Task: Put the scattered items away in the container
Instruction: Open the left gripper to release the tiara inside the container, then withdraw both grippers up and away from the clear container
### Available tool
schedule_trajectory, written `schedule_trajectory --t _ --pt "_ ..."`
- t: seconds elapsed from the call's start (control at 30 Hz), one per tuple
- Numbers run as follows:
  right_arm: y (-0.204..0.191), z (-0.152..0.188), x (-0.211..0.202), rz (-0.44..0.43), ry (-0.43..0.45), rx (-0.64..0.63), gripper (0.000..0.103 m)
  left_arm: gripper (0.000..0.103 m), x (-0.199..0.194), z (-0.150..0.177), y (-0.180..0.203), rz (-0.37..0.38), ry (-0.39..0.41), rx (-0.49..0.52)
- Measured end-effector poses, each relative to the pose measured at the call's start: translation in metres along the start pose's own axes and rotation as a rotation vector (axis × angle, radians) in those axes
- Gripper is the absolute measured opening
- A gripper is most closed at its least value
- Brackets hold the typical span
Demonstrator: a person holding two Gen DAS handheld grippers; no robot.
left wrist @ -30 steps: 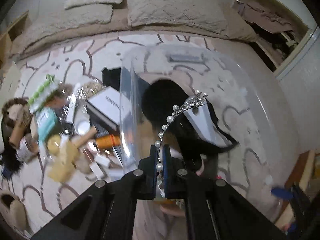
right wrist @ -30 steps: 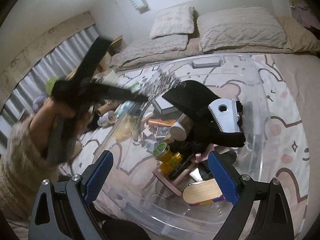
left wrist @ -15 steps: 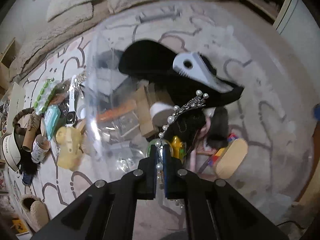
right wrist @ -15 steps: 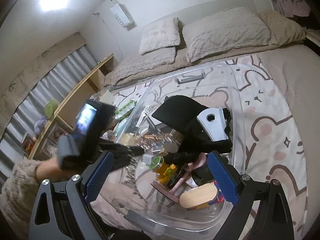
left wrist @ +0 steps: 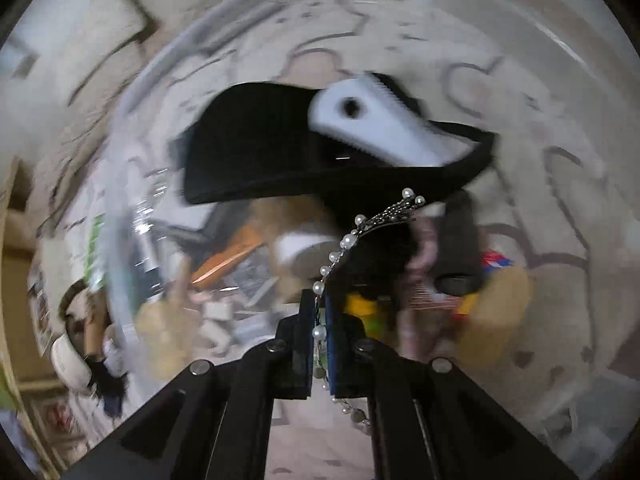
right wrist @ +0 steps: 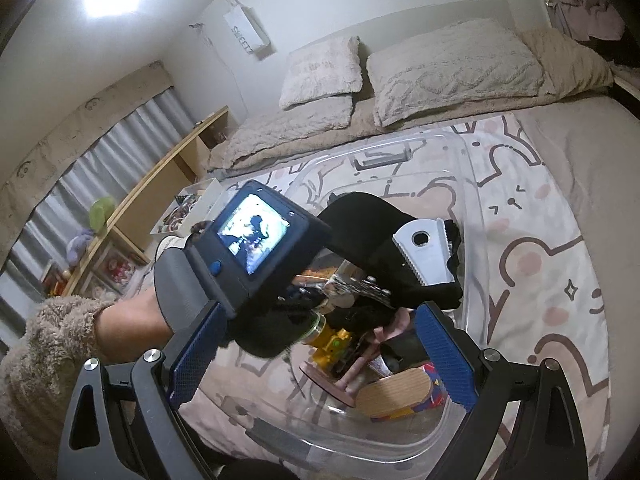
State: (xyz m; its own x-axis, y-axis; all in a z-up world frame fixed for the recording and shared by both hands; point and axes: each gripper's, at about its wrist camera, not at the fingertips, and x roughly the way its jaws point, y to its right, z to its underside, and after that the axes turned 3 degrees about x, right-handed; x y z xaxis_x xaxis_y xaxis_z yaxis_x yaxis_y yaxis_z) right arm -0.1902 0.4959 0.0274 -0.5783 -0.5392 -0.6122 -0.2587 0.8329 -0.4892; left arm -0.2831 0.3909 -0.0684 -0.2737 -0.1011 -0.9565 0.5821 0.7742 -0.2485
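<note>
Fig. L tongs (left wrist: 319,334): I have them clamped on a pearl hairband (left wrist: 362,236), pointing steeply down over the clear container (right wrist: 468,184) on the bed (right wrist: 568,152). R tongs (right wrist: 320,364): spread wide, nothing between them, waiting at the near rim. Step in hand, as I judge it: dropping the hairband in. Next move calls for lowering clear of the black cap (left wrist: 256,140), then letting go. Contents: cap w/ white comb (left wrist: 380,124) on top, yellow toy (right wrist: 334,346), wooden brush (right wrist: 394,394), orange tube (left wrist: 228,254); rest too blurred. More items lie outside, L of the wall.
</note>
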Motion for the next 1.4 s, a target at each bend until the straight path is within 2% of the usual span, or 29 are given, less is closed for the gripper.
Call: schedule_trajectory --t 0.13,0.27,0.4,0.5,0.53,0.57,0.6,0.63,0.67,0.8,1.0,1.4 --pt "0.005 0.001 0.004 0.009 -0.012 0.011 0.095 0.006 0.006 -0.007 0.013 0.042 -0.002 0.064" --pt "0.007 0.003 0.008 0.016 -0.026 0.015 0.095 0.006 0.017 -0.018 0.023 0.081 0.001 0.082" --pt "0.009 0.002 0.008 0.016 -0.025 0.018 0.095 0.006 0.021 -0.029 0.028 0.118 -0.013 0.082" --pt "0.012 0.0 0.005 0.015 -0.021 0.027 0.095 0.006 0.018 -0.036 0.021 0.127 0.018 0.055" --pt "0.013 0.0 0.004 0.016 -0.017 0.028 0.095 0.011 0.017 -0.038 0.016 0.143 0.026 0.031" --pt "0.014 -0.001 0.002 0.018 -0.012 0.032 0.095 0.033 0.016 -0.038 0.012 0.155 0.029 0.01" --pt "0.016 -0.002 0.001 0.017 -0.009 0.039 0.095 0.051 0.016 -0.038 0.009 0.157 0.031 -0.005" --pt "0.016 -0.002 0.0 0.016 -0.006 0.045 0.095 0.077 0.014 -0.038 0.006 0.153 0.039 -0.014" --pt "0.018 -0.003 -0.001 0.015 -0.003 0.05 0.095 0.08 0.012 -0.037 0.002 0.144 0.05 -0.023" --pt "0.02 -0.004 -0.003 0.017 0.006 0.062 0.095 0.08 0.005 -0.03 -0.012 0.121 0.066 -0.038" --pt "0.019 -0.004 -0.003 0.017 0.007 0.056 0.095 0.08 -0.006 -0.01 -0.026 0.134 0.089 -0.042" --pt "0.015 -0.001 0.0 0.027 0.004 0.041 0.095 0.08 -0.039 0.027 -0.045 0.214 0.185 -0.088"
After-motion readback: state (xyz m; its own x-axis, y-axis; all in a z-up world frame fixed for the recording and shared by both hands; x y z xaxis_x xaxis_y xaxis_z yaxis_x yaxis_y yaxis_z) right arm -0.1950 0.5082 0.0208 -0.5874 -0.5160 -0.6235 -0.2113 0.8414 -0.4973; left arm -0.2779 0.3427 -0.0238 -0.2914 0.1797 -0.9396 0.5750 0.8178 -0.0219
